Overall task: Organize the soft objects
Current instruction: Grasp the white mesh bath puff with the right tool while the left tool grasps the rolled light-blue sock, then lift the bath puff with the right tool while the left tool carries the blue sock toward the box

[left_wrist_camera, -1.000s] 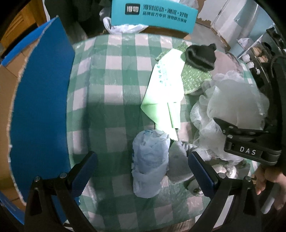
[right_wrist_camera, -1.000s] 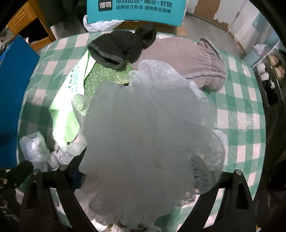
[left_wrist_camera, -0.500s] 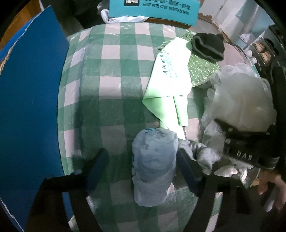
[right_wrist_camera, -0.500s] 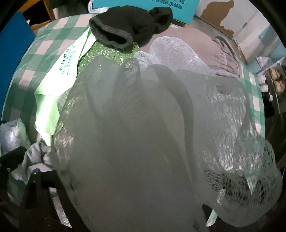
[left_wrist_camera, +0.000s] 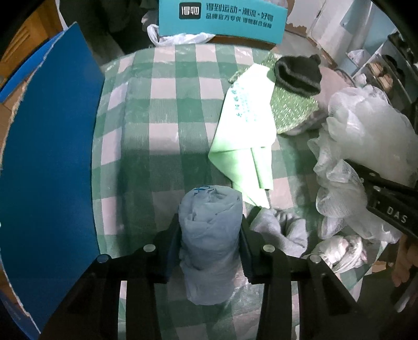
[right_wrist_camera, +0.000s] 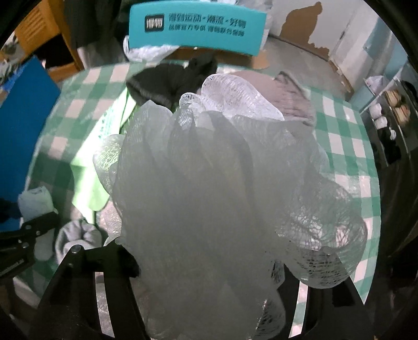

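Table: I see a green-and-white checked cloth (left_wrist_camera: 167, 109) covering the table.
Left side: a blue board (left_wrist_camera: 49, 167) stands against the table edge; orange wooden furniture (right_wrist_camera: 39, 34) is behind it.
Far end: a teal box with printed characters (left_wrist_camera: 222, 18).
Floor: grey, with cardboard scraps (right_wrist_camera: 300, 28).
Right: pale shelving (right_wrist_camera: 386, 104) holding small items.
Light: dim, uneven.

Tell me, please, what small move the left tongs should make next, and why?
Probably lift the rolled pale blue cloth straight up a little. The left tongs are shut on it, one finger pressing each side, while it lies on the checked tablecloth beside a grey sock. The right tongs already hold the white mesh sponge.
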`<control>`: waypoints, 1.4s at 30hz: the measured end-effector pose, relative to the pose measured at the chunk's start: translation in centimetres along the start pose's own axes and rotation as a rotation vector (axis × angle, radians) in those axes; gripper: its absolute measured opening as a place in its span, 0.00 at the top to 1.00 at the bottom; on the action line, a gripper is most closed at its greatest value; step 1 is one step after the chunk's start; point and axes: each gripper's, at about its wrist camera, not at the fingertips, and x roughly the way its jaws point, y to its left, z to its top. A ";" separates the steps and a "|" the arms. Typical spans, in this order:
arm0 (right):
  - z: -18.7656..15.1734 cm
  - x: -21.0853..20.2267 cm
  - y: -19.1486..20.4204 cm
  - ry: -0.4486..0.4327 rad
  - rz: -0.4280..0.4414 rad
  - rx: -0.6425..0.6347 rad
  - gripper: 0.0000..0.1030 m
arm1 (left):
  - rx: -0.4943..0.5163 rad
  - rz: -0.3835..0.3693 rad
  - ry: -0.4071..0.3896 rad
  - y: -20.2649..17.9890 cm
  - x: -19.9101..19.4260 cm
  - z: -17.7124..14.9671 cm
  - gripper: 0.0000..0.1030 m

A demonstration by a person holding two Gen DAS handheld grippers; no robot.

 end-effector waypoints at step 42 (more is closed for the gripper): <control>-0.1 -13.8 3.9 -0.356 0.138 -0.077 0.40 | -0.015 0.003 -0.307 -0.9 -14.6 -4.3 0.62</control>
